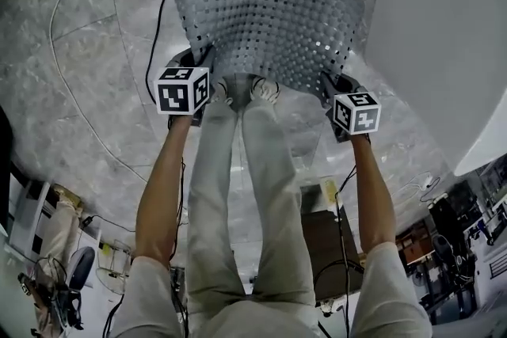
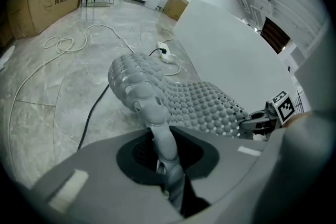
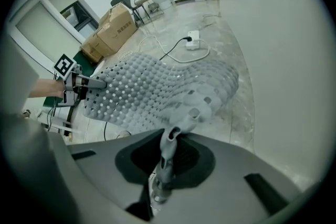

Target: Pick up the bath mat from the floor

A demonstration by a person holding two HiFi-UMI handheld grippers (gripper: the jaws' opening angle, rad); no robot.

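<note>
Nearest the person, the left gripper (image 2: 165, 157) has its jaws closed almost fully on a pinched fold of the bath mat (image 1: 269, 20), the knobbly grey rubber squeezed between them. The right gripper (image 3: 167, 152) is clamped just as tightly on the opposite near corner. The held edge runs side to side between the two grippers, just above the person's shoes (image 1: 245, 89), so neither hand is nearer than the other. From that edge the mat sags forward and away from the person. It is draped rather than flat, with its perforated sheet bellying between the grips. Its far edge hangs low, and the views do not settle whether it is clear of the marble floor (image 1: 87, 51). Finishing the pick-up therefore looks like a matter of both hands rising together and level, so that the sheet does not slide toward one side or tug out of a jaw. On the mat's left, a black cable (image 1: 162, 12) runs along the floor close to its edge and may pass under it, which could catch on a dragging corner. Just beside the mat's right edge stands a large white panel (image 1: 444, 28), leaving little room that way. Further out lie a white power strip (image 2: 167, 56) and a looping white cable (image 1: 63, 36), well apart from the mat, and the floor ahead and to the left is otherwise open.
</note>
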